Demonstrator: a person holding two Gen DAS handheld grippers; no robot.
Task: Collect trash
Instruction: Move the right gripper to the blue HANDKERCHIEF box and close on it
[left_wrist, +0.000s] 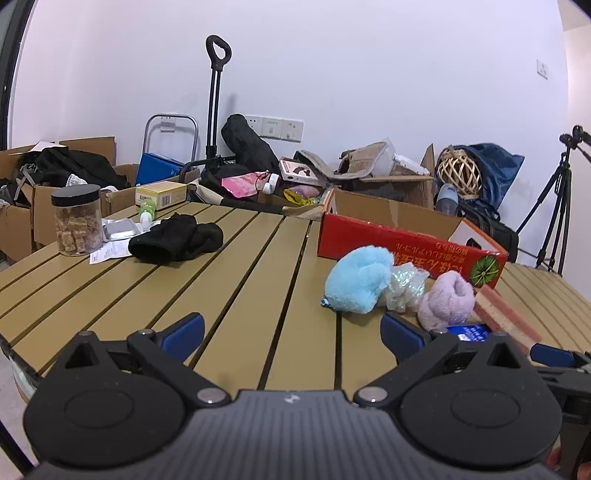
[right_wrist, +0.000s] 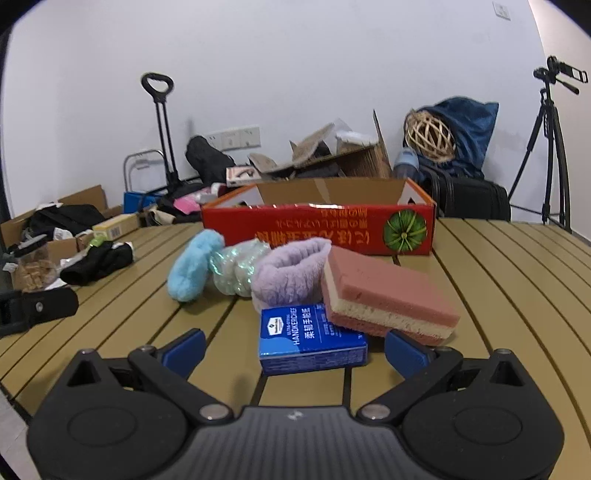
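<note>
- Trash is still lying loose beside the red box (left_wrist: 406, 242); through the left wrist I'm seeing my left gripper (left_wrist: 291, 328) hanging spread and empty.
- Right wrist: I'm holding the right gripper (right_wrist: 295, 345) spread around the blue tissue pack (right_wrist: 312, 338), nothing collected yet.

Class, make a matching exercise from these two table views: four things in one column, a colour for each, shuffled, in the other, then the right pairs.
Things:
1. tissue pack
2. sponge
3. box
4. jar lid

Colours:
A. black
B. red
C. blue
D. pink and cream

Pairs: 1-C, 2-D, 3-B, 4-A
</note>
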